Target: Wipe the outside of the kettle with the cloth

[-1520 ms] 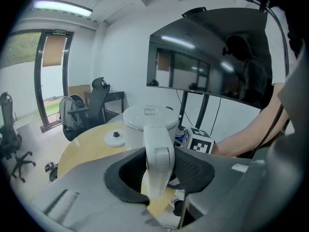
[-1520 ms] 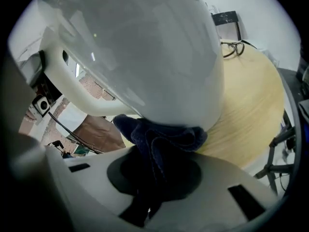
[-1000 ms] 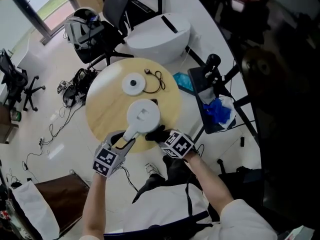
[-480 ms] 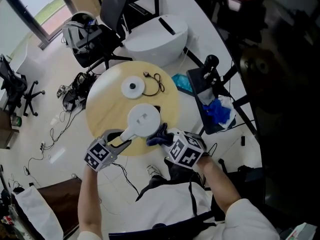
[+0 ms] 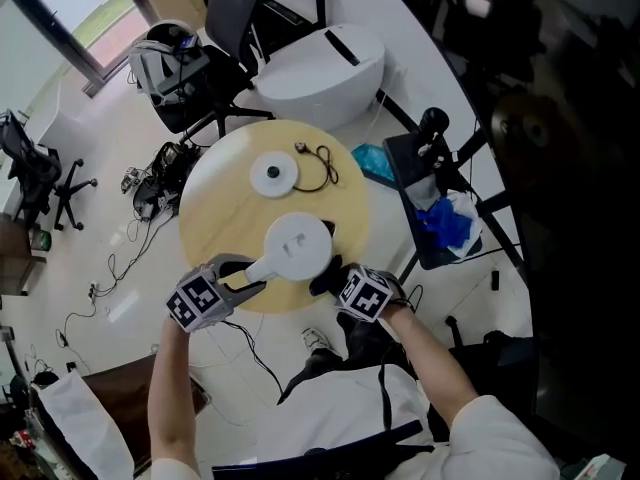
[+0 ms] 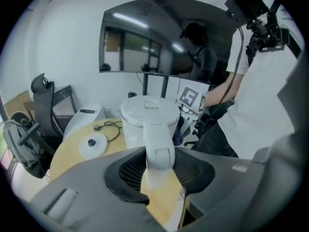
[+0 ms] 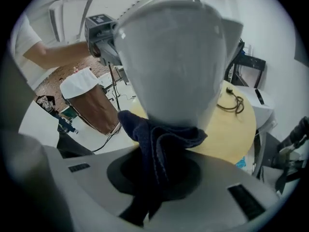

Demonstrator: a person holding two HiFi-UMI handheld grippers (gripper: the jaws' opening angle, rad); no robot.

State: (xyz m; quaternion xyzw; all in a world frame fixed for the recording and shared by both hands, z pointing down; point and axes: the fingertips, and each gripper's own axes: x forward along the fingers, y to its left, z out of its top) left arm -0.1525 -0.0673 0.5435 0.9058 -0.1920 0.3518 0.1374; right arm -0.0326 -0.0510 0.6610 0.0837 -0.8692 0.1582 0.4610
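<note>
here, left tongs (image 6: 157, 177) half-closed on kettle handle (image 6: 158, 146), right tongs (image 7: 155, 180) pinching cloth (image 7: 157, 139)

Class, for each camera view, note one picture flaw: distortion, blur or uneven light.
Head view: right side dark, table evenly lit. Left gripper view: fisheye bend, black corners, lights mirrored in the dark panel. Right gripper view: kettle looms close and soft.

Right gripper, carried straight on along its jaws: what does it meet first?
The kettle, at its white lower wall. The right gripper is shut on the dark blue cloth, whose bunched front appears to touch that wall, so the cloth would press in before the jaws; the remaining depth is hard to judge.
</note>
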